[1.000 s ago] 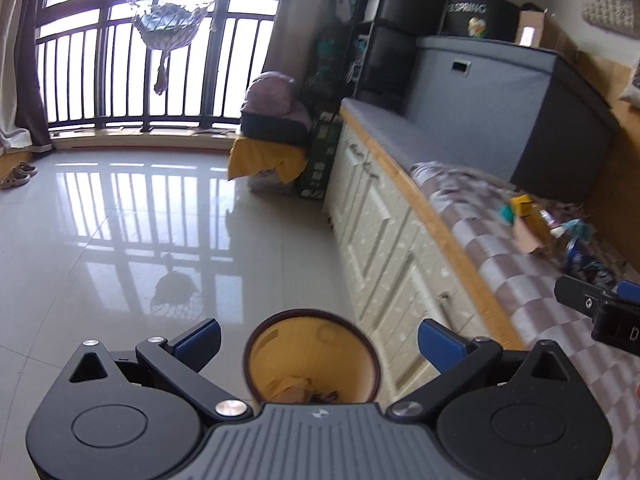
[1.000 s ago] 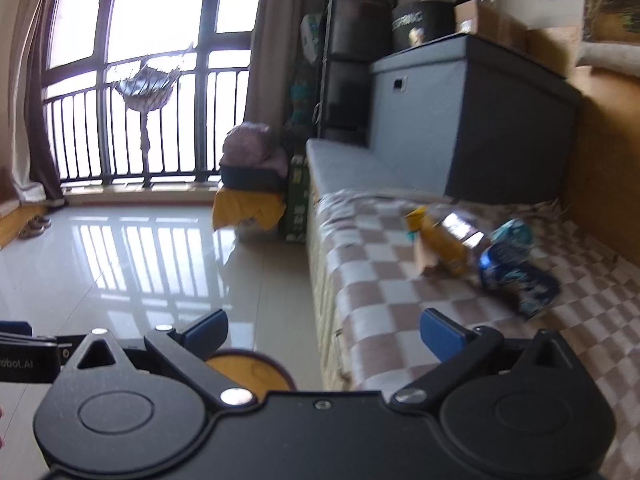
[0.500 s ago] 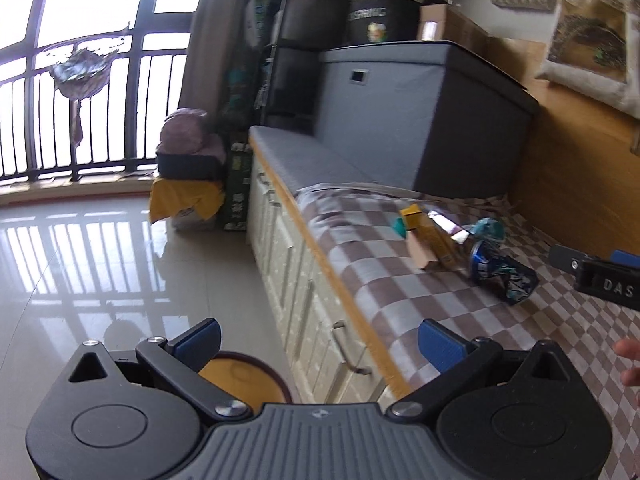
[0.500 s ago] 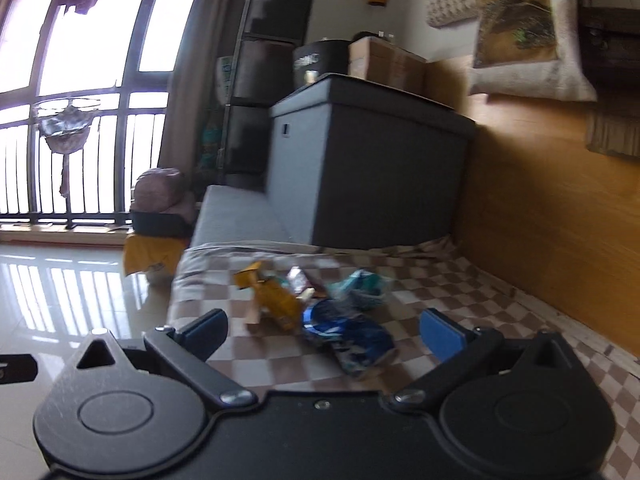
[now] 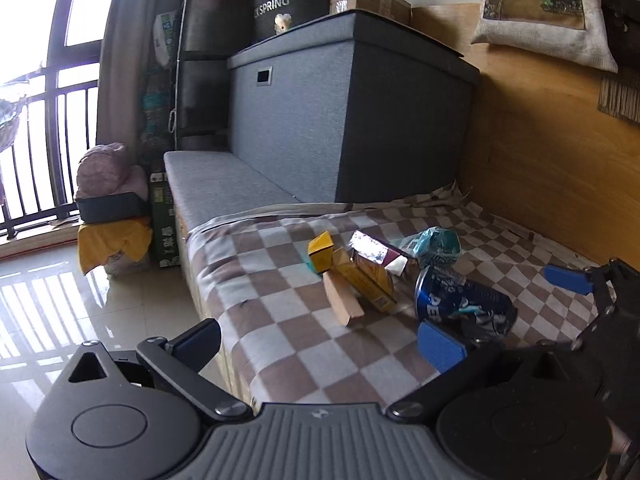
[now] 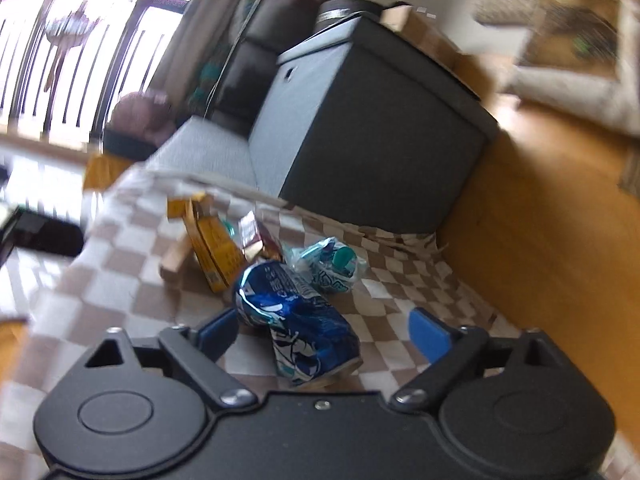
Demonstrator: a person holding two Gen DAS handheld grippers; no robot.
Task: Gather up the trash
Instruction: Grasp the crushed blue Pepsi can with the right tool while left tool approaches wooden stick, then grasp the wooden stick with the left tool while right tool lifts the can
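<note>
A heap of trash lies on the checked cloth (image 5: pixel 280 312) of a bench. It holds a crushed blue can (image 5: pixel 464 304) (image 6: pixel 296 320), a yellow carton (image 5: pixel 360 276) (image 6: pixel 212 248), a foil packet (image 5: pixel 376 250) (image 6: pixel 256 236) and a teal wrapper (image 5: pixel 434 244) (image 6: pixel 332 268). My right gripper (image 6: pixel 324 332) is low over the cloth with the can lying between its jaws. The jaws are closing, and the right pad still stands apart from the can. One of its blue fingers (image 5: pixel 568 278) shows in the left wrist view. My left gripper (image 5: pixel 320 342) hangs open and empty over the bench's front edge.
A tall grey storage box (image 5: pixel 352 112) stands behind the trash, with a wooden wall panel (image 5: pixel 540 152) to its right. A grey cushion (image 5: pixel 224 184) runs along the bench to the left. Beyond lie the tiled floor (image 5: pixel 60 300), a bundle on yellow cloth (image 5: pixel 112 208) and balcony railings.
Both views swung right, from the floor and a yellow bin to the bench; the bin has left view. The right gripper dropped close around the blue can and its jaws narrowed.
</note>
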